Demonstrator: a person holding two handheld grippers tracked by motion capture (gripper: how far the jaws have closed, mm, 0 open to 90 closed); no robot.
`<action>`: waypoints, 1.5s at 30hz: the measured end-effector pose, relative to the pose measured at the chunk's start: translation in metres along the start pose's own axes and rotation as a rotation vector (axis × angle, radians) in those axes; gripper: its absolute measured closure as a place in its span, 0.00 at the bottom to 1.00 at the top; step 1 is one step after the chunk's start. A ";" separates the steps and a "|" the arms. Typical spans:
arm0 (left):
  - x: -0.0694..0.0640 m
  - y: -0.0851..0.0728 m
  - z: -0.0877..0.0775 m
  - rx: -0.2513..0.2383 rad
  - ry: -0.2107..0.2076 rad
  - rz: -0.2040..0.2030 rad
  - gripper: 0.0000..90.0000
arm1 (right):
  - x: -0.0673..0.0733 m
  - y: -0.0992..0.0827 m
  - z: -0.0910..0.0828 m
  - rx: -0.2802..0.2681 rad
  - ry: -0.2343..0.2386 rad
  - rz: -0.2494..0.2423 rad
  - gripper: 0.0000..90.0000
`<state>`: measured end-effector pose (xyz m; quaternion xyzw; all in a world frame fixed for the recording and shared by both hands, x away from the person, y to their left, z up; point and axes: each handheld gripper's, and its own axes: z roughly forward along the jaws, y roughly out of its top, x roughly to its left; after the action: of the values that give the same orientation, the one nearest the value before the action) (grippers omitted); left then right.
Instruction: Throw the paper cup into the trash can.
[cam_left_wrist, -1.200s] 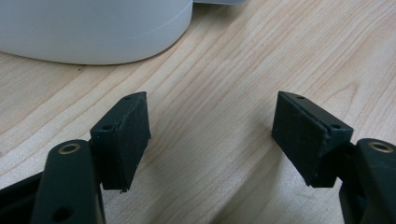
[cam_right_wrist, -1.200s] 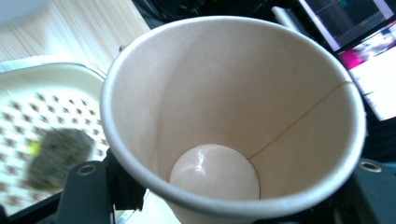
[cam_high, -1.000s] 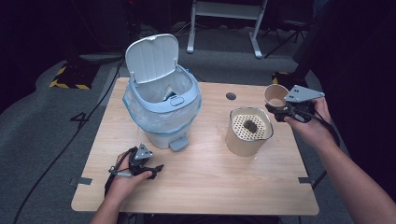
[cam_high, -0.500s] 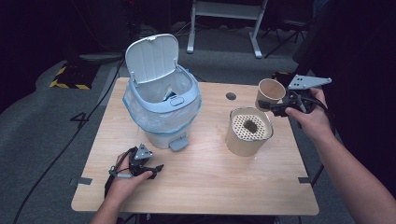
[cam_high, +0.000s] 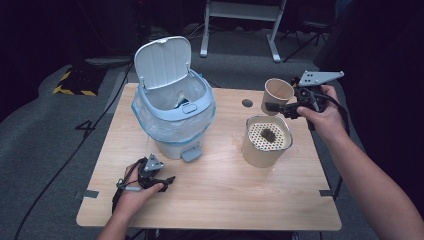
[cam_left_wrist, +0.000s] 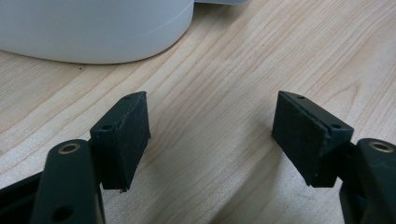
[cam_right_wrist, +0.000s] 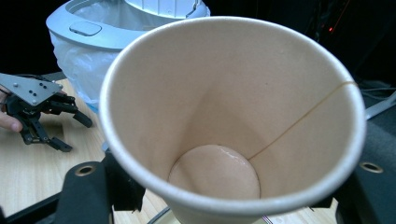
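Two grippers are seen at work. The right gripper is clamped on a paper cup, held in the air above the table's far right part, just beyond the perforated canister. The left gripper is rested on the wooden table near the front left, jaws spread wide with nothing between. A lined pedal bin, lid raised, is stood just behind it. Bare wood is left along the front edge and between bin and canister. Grey carpet and dark room are seen beyond.
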<state>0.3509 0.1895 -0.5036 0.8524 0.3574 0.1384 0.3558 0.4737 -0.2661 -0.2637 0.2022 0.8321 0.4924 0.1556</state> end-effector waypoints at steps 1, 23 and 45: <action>0.000 0.000 0.000 -0.001 -0.001 -0.005 0.31 | -0.001 0.002 0.001 0.006 0.003 0.004 0.36; -0.001 0.000 0.000 0.000 0.001 -0.010 0.31 | -0.001 0.053 0.037 0.022 0.113 0.032 0.36; -0.001 0.000 0.001 0.001 0.012 -0.005 0.31 | 0.020 0.113 0.100 -0.037 0.197 -0.005 0.35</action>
<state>0.3508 0.1883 -0.5036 0.8507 0.3619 0.1426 0.3537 0.5227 -0.1312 -0.2115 0.1477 0.8347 0.5247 0.0782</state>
